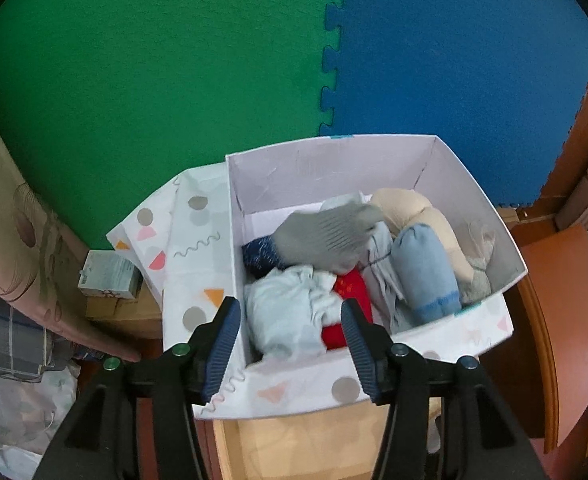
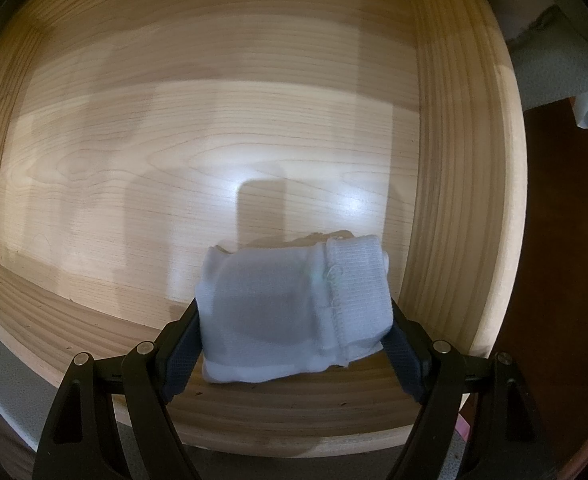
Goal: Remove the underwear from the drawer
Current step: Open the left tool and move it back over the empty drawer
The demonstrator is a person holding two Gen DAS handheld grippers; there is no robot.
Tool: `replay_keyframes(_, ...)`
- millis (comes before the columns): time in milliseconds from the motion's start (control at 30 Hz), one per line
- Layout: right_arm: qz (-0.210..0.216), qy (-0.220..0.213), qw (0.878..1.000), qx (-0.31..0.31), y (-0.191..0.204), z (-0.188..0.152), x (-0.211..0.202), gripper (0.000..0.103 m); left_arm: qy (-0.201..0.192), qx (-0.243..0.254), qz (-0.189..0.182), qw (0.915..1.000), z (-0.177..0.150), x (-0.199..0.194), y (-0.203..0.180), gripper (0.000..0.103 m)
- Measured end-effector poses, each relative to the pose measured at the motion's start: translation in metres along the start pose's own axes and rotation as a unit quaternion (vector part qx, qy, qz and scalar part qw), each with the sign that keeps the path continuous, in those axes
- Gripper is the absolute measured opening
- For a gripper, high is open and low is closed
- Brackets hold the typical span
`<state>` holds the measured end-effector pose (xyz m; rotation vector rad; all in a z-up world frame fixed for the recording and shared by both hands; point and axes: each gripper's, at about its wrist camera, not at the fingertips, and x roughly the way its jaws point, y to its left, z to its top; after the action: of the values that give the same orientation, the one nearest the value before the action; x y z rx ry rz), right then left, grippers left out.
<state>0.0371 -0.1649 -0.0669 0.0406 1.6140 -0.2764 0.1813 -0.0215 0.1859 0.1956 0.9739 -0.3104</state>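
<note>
In the right wrist view, a folded white piece of underwear with a ribbed waistband lies near the front of a pale wooden drawer. My right gripper points down into the drawer, and its pads press on both sides of the underwear. In the left wrist view, my left gripper is open above a white patterned box, with nothing between its fingers. The box holds several garments: a grey one, a light blue roll, a beige roll, a red piece and a pale crumpled one.
The box stands on green and blue foam floor mats. A small carton and patterned fabric lie to its left, and brown wooden furniture stands to its right. Apart from the underwear, only the drawer's bare bottom shows.
</note>
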Motion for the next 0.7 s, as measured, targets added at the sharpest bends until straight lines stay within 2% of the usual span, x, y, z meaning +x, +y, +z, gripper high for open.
replay_keyframes(367, -0.004, -0.001, 1.0, -0.003, -0.001, 0.0, -0.002, 0.078, -0.01, 0.018, 0.0, 0.9998, -0.057, -0.02, 0.014, 0.054)
replay_keyframes(500, -0.004, 0.0, 1.0, -0.003, -0.001, 0.0, -0.002, 0.078, 0.004, 0.021, 0.012, 0.9997, -0.087, -0.009, 0.016, 0.054)
replay_keyframes(700, -0.002, 0.001, 1.0, 0.001, -0.002, 0.0, -0.002, 0.078, 0.038, -0.022, 0.021, 0.9988, -0.133, 0.026, 0.025, 0.054)
